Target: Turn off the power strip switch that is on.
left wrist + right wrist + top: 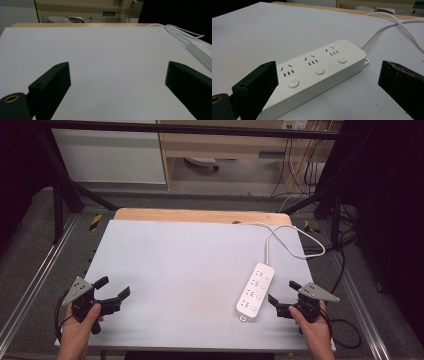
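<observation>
The high view took in the whole white table (190, 265), with a white power strip (255, 292) lying flat toward its right side, slanted, its cord (280, 232) looping away to the far edge. The right gripper (286, 292), held in a hand (312, 327) just right of the strip's near end, had its fingers spread wide and holding nothing. The left gripper (116, 288) stood well apart from the strip, near the table's left front corner, its fingers wide and empty too.

The right gripper view alone showed the power strip (317, 72) in detail: three socket groups, each with a round button. In the left gripper view the power strip (201, 51) sat at the right edge, with bare table (105, 57) stretching leftward from it.
</observation>
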`<state>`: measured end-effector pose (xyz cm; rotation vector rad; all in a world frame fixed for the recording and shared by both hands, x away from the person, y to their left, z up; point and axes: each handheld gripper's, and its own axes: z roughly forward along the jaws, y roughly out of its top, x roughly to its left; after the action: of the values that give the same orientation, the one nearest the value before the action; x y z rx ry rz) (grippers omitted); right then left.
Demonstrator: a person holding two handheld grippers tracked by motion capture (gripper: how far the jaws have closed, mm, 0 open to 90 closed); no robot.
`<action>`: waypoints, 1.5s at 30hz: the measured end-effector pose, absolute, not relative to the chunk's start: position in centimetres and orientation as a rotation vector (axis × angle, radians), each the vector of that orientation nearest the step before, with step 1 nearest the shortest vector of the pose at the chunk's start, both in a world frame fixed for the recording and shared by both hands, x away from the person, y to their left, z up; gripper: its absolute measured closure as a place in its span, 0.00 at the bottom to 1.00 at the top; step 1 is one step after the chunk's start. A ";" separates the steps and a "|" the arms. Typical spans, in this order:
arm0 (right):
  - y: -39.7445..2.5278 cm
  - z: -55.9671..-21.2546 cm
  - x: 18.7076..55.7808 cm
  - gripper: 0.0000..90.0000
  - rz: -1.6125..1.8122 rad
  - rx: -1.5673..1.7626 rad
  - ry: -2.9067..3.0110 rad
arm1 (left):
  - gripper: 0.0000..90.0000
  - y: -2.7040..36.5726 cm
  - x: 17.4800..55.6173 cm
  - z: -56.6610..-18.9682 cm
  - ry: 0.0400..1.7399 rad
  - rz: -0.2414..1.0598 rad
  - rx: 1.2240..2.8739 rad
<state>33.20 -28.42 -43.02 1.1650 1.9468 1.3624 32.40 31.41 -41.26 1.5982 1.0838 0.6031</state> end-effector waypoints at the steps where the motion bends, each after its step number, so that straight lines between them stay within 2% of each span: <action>1: -28.5 -43.0 33.2 0.03 1.356 1.165 1.940 | 0.06 31.4 32.4 -41.3 1.088 0.605 1.599; 20: -28.8 -41.8 32.7 0.03 1.338 1.232 1.863 | 0.07 31.6 32.5 -41.3 1.101 0.600 1.586; 35: -28.4 -38.4 31.8 0.06 1.372 1.248 1.834 | 0.07 31.7 32.6 -41.4 1.106 0.600 1.599; 45: -28.9 -36.4 32.3 0.03 1.381 1.245 1.797 | 0.07 31.5 32.6 -41.5 1.115 0.590 1.611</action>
<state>32.33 -28.87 -36.44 1.2451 1.7970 1.3811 32.56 31.53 -41.52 1.6115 1.1153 0.5903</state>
